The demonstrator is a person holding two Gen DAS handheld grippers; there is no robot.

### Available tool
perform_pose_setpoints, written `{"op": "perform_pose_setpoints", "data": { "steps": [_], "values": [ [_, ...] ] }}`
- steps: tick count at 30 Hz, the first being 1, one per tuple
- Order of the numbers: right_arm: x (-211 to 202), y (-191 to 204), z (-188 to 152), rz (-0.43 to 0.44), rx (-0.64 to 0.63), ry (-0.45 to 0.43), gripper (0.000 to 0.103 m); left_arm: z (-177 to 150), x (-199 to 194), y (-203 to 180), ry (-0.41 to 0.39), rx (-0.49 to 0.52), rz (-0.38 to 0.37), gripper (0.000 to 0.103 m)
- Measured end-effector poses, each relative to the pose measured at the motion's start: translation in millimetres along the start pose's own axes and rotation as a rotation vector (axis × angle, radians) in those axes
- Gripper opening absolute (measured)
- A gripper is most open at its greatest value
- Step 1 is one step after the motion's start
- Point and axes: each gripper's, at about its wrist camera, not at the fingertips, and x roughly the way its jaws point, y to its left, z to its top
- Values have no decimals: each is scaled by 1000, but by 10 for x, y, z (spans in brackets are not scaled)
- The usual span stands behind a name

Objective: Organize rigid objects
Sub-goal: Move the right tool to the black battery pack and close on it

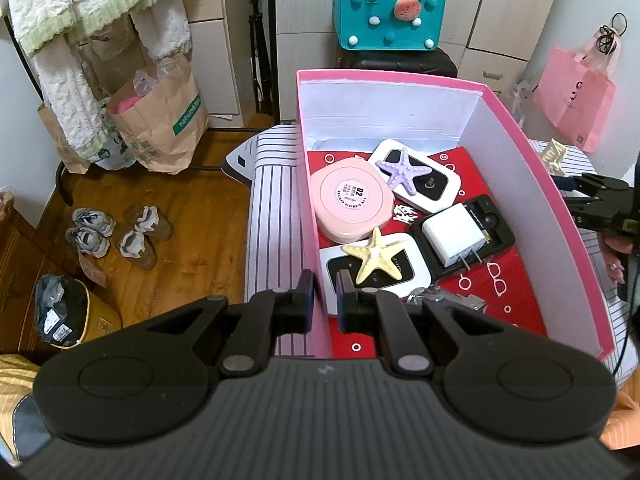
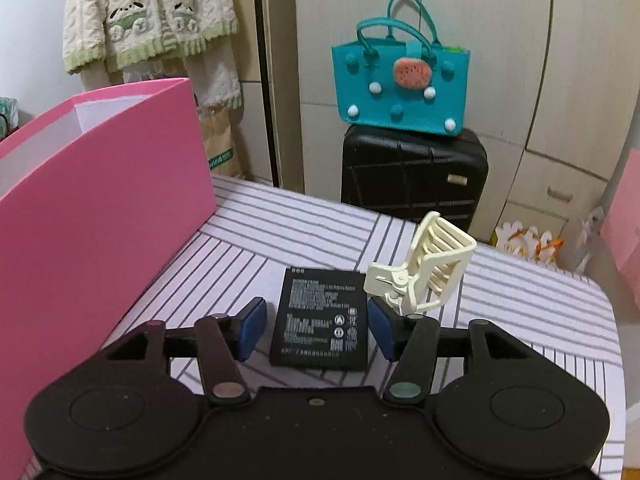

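Note:
A pink box [image 1: 516, 128] stands on the striped table and holds a pink round case [image 1: 352, 200], a purple starfish [image 1: 404, 170], a yellow starfish [image 1: 374, 254], two white routers, a white charger [image 1: 454, 236] and keys. My left gripper [image 1: 325, 292] straddles the box's left wall, shut on the wall. My right gripper [image 2: 316, 326] is open, its pads on either side of a flat black battery [image 2: 320, 320] lying on the table. A cream hair claw clip [image 2: 428, 268] stands just right of the battery, near the right pad.
The box's pink outer wall [image 2: 100, 220] rises close on the right gripper's left. A black suitcase [image 2: 412, 172] with a teal bag [image 2: 400, 84] stands beyond the table's far edge. Floor, shoes and paper bags lie left of the table.

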Motion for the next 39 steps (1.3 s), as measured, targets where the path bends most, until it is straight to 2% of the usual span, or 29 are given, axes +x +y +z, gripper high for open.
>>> {"op": "perform_pose_setpoints", "data": {
  "steps": [2,8,11,14,20,32,39],
  "values": [
    [-17,3,-9,5,7,-6,54,-3,2,-3,-3,7,-3,9],
    [-97,78,-28,13,18,37,55,-4,6,34,-5,12,-24,9],
    [-74,71,-16,9,29,35,57,-10,8,51,-9,14,-28,9],
    [-92,111,-27,-5,22,34,54,-18,4,63,-9,11,-33,9],
    [-241,150,-55,20,25,39,54,-40,-8,95,-16,7,-43,10],
    [-830,385,-7,64,23,-62,54,-44,-2,117,-21,9,-60,10],
    [-1330,643,240,114,-29,-159,54,-36,1,119,-18,17,-65,10]
  ]
}}
